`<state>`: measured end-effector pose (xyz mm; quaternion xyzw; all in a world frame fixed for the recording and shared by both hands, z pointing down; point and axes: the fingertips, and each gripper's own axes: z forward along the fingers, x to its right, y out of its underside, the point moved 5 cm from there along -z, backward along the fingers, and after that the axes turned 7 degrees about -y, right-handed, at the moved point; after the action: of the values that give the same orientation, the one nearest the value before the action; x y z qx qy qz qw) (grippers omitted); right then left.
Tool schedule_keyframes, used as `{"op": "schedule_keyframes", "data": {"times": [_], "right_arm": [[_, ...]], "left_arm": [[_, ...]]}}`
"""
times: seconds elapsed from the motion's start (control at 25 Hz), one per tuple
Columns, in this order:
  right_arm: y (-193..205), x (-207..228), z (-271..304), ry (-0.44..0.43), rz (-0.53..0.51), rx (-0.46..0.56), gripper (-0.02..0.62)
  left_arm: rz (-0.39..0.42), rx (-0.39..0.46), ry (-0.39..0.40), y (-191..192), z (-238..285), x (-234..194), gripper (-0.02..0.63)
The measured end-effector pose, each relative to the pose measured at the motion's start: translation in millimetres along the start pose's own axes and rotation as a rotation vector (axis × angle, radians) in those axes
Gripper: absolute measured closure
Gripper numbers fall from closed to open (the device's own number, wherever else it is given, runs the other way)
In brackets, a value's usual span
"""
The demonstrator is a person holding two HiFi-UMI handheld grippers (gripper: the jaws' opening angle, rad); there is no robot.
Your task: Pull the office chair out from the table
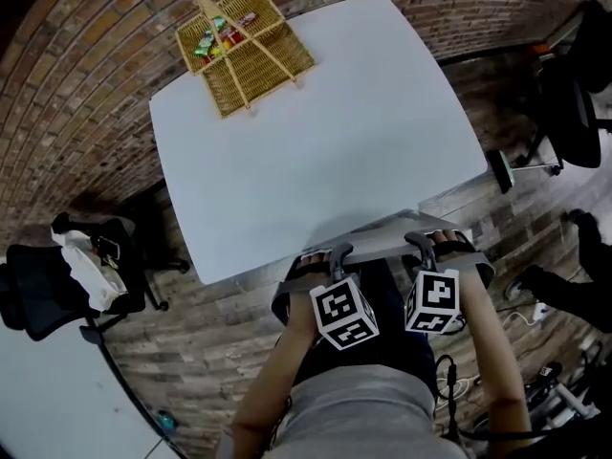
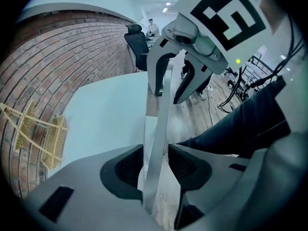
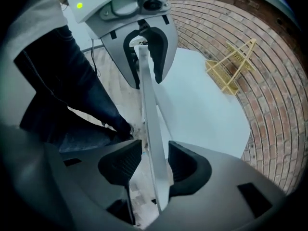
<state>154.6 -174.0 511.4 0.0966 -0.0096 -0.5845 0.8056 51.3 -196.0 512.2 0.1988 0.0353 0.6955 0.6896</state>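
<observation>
The office chair shows as a thin grey top edge of its backrest (image 1: 382, 230), right against the near edge of the white table (image 1: 316, 151). My left gripper (image 1: 330, 256) straddles that edge at its left part and my right gripper (image 1: 430, 245) at its right part, both pointing steeply down. In the left gripper view the grey edge (image 2: 161, 129) runs between the left gripper's (image 2: 156, 165) spread pads with gaps beside it. In the right gripper view the edge (image 3: 150, 129) passes likewise between the right gripper's (image 3: 150, 165) open pads. Neither grips it.
A wicker basket (image 1: 244, 46) with small packets sits at the table's far corner. A black chair with white cloth (image 1: 67, 285) stands at the left, another black chair (image 1: 574, 94) at the right. Cables (image 1: 449, 381) and someone's shoe (image 1: 535, 280) lie on the brick-patterned floor.
</observation>
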Motion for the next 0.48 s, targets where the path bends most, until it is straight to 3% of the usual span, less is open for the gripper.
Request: {"op": "schedule_keyframes", "data": {"times": [0.28,0.48], "right_arm": [[-3,-3,11,-0.028,-0.074,-0.019,0.425],[-3,-2,17,-0.028,-0.118,-0.032,0.486]], "left_arm": [[0.035,-0.049,0.008,-4,12,6,0.437],[0.119,-0.111,-0.034,-4,21,6,0.439]]}}
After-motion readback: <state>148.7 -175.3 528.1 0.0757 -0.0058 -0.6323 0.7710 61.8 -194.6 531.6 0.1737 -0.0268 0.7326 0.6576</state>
